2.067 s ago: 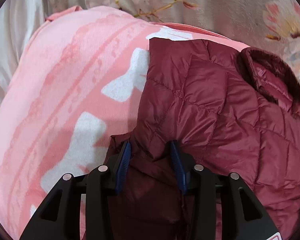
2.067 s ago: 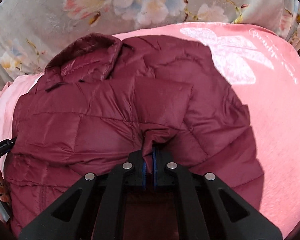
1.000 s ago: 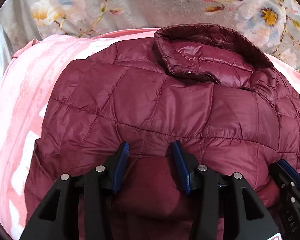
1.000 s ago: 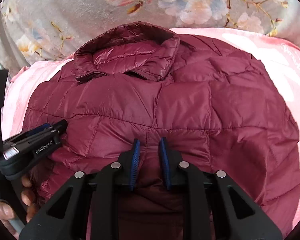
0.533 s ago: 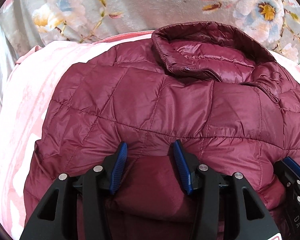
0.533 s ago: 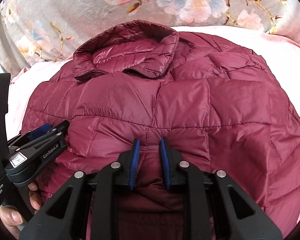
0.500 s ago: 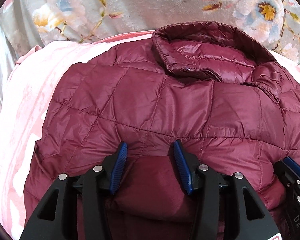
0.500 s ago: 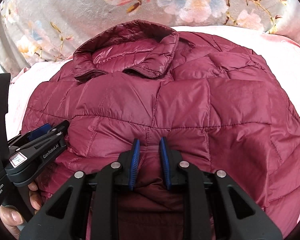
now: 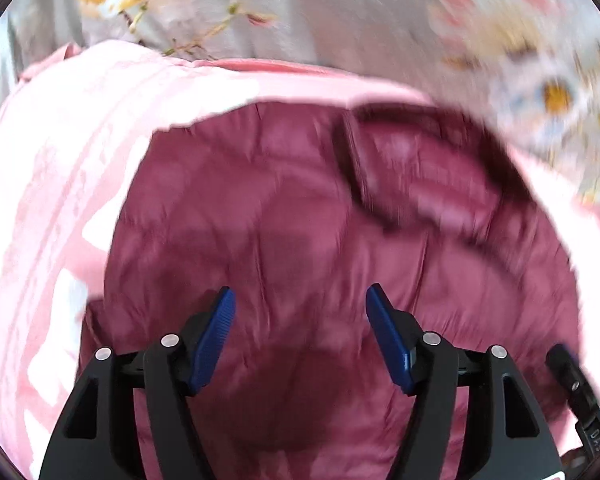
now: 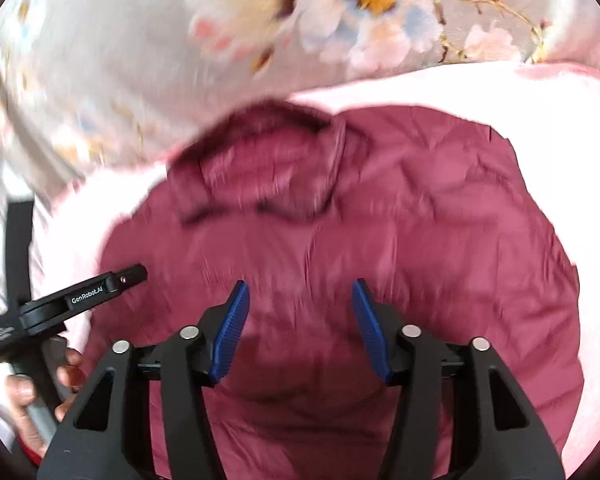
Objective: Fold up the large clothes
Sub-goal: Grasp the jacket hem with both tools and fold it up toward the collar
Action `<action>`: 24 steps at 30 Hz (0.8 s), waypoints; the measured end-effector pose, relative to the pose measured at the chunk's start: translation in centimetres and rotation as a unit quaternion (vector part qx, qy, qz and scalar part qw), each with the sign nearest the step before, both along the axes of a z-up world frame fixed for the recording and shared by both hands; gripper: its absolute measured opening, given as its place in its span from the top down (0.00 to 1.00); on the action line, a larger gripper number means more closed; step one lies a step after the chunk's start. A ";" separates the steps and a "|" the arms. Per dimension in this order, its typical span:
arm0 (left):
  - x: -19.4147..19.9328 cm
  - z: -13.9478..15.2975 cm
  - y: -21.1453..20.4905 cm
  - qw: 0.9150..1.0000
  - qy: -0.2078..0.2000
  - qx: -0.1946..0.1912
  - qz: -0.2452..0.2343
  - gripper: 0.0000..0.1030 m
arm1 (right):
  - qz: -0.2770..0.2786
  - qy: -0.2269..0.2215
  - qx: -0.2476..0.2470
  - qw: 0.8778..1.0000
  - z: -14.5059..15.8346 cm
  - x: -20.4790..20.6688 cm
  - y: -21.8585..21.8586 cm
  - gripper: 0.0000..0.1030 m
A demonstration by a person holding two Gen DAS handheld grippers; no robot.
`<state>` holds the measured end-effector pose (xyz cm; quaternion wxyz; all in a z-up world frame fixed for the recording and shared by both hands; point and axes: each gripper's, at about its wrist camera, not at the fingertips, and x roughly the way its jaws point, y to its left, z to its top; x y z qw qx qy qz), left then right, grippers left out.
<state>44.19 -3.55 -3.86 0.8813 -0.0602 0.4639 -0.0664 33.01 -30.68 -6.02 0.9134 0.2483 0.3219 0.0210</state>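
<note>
Floral bedding behind, pink blanket on the bed, maroon puffer jacket lying folded on it. Left gripper has just been opening, nothing between its pads now, jacket hem let go. Right gripper likewise has just been opening, released, clear of the fabric. Both frames blur compared with half a second ago. Fold looks laid down; next likely a tidy or a further fold. Collar points away toward the floral bedding; the bundle's long axis runs side to side.
</note>
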 end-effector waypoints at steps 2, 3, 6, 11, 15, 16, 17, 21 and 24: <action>2.0 1.1 0.3 1.000 -0.002 -0.022 0.007 0.36 | -0.004 -0.003 0.027 1.000 0.4 1.5 -1.1 0.48; 3.2 1.5 0.2 1.000 -0.001 -0.020 0.011 0.36 | -0.011 -0.003 0.036 0.999 0.5 2.8 -1.8 0.48; 5.9 1.2 -1.0 0.999 0.017 -0.029 0.004 0.36 | -0.023 0.008 0.057 0.998 -0.3 5.6 -2.5 0.47; 8.2 -1.1 -3.2 0.998 0.049 -0.049 -0.015 0.45 | -0.010 0.039 0.061 0.997 -2.7 8.9 -1.4 0.60; 8.3 -3.2 -4.2 0.997 0.061 -0.031 -0.038 0.93 | 0.005 0.027 -0.005 1.000 -2.6 8.6 0.1 0.84; 8.2 -3.6 -4.3 0.997 0.058 -0.028 -0.039 0.93 | 0.005 0.023 -0.019 1.000 -2.5 8.3 0.2 0.86; 7.9 -3.8 -4.4 0.998 0.051 -0.022 -0.041 0.94 | 0.003 0.024 -0.029 0.999 -2.6 8.1 0.3 0.90; 6.5 -4.9 -5.4 0.998 0.001 0.018 -0.057 0.94 | 0.008 0.036 -0.048 0.998 -4.5 8.2 0.0 0.90; 5.7 -5.4 -6.0 0.997 -0.031 0.044 -0.062 0.93 | 0.009 0.034 -0.058 0.998 -5.0 8.1 0.1 0.91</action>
